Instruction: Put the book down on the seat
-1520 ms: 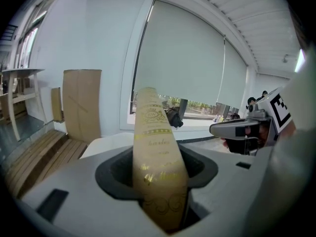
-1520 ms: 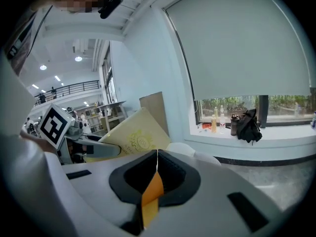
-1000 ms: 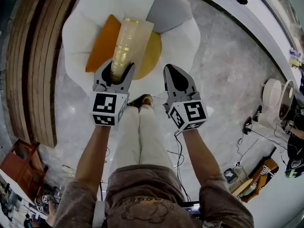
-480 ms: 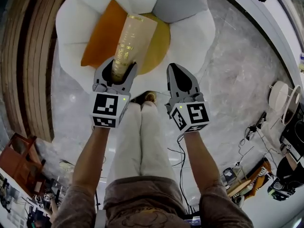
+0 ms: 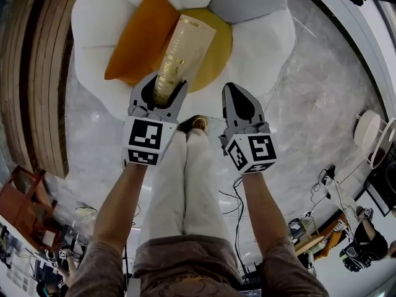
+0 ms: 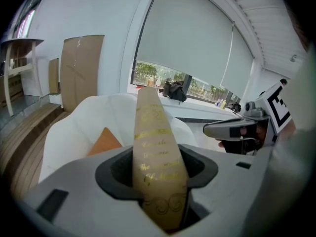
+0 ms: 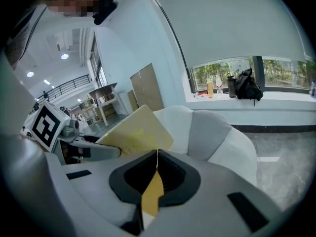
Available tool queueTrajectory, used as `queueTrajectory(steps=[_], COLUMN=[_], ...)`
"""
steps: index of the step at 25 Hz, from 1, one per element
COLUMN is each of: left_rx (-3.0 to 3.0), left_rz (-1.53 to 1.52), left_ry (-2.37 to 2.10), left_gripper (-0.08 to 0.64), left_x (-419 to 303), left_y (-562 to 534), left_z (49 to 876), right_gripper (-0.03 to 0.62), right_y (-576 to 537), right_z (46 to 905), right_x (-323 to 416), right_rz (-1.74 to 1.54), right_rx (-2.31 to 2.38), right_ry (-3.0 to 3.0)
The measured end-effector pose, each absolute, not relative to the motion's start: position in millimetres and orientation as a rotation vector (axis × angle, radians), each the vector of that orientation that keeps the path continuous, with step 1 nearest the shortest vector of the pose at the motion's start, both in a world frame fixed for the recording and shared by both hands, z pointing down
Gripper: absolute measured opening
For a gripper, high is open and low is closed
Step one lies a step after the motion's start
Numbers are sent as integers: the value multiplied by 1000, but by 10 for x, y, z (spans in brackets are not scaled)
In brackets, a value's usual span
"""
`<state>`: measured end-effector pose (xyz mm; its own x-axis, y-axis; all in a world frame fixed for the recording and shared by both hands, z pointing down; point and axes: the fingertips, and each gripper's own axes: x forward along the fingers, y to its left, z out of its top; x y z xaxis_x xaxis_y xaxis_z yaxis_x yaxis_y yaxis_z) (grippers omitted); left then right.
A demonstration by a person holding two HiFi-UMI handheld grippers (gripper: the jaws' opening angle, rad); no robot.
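Note:
A tan book (image 5: pixel 185 45) with gold lettering sticks out forward from my left gripper (image 5: pixel 166 84), which is shut on its near end. The book hangs above the round yellow seat (image 5: pixel 216 48) of a white petal-shaped chair (image 5: pixel 266 36), beside an orange cushion (image 5: pixel 139 36). In the left gripper view the book (image 6: pixel 153 142) stands upright between the jaws of the left gripper (image 6: pixel 158 169). My right gripper (image 5: pixel 238 91) is shut and holds nothing, a little right of the book. In the right gripper view the right gripper (image 7: pixel 157 154) has its tips together, and the book (image 7: pixel 136 132) shows at the left.
A grey back cushion (image 5: pixel 247 2) sits behind the seat. Wooden slats (image 5: pixel 31 73) run along the left. The person's shoes (image 5: pixel 195 124) stand on the marble floor just before the chair. Cables (image 5: pixel 235 209) lie behind, with a red stool (image 5: pixel 18 203) at the lower left.
Both grippers and the book have come a little closer to the chair; the book's far end now reaches further over the yellow seat. Neither grip has changed.

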<state>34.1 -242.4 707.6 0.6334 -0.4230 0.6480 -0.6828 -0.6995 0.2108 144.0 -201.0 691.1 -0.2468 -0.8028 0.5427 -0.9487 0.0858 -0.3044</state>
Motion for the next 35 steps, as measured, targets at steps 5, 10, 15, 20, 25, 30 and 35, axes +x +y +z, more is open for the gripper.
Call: queueTrajectory(steps=[5,10,15,20,25,30,35], left_rx=[2406,2378,2307,2294,2258,2244,2230], left_rz=[824,860,873,917,966,1010,1019], left_ry=[-854,-848,-868,-858,-866,-860,-847], left_gripper=[221,222,222,222,222,222,225], left_x=[339,366,413,463,504,504,480], left_y=[-2442,-2501,-2581,-2647,-2703,-2710,-2703], left_z=[7276,7590,8003,8367,8702,8945,9062], right_gripper=[21,21,21,21,21,21,21], right_y=[-2024,-2044,-2044,-2059,-2085,-2080,-2078], right_z=[6956,7062,7176,7211,7255,7305,7361], right_x=[1381,1374,1322,1227,1263,1270,1259], right_rz=[910,934,963,970,978,990,1006], right_rx=[1746,1734,1708,1666,1658,1650,1643], right_ry=[-2133,-2123,-2121,-2136,-2131,-2127,-2119])
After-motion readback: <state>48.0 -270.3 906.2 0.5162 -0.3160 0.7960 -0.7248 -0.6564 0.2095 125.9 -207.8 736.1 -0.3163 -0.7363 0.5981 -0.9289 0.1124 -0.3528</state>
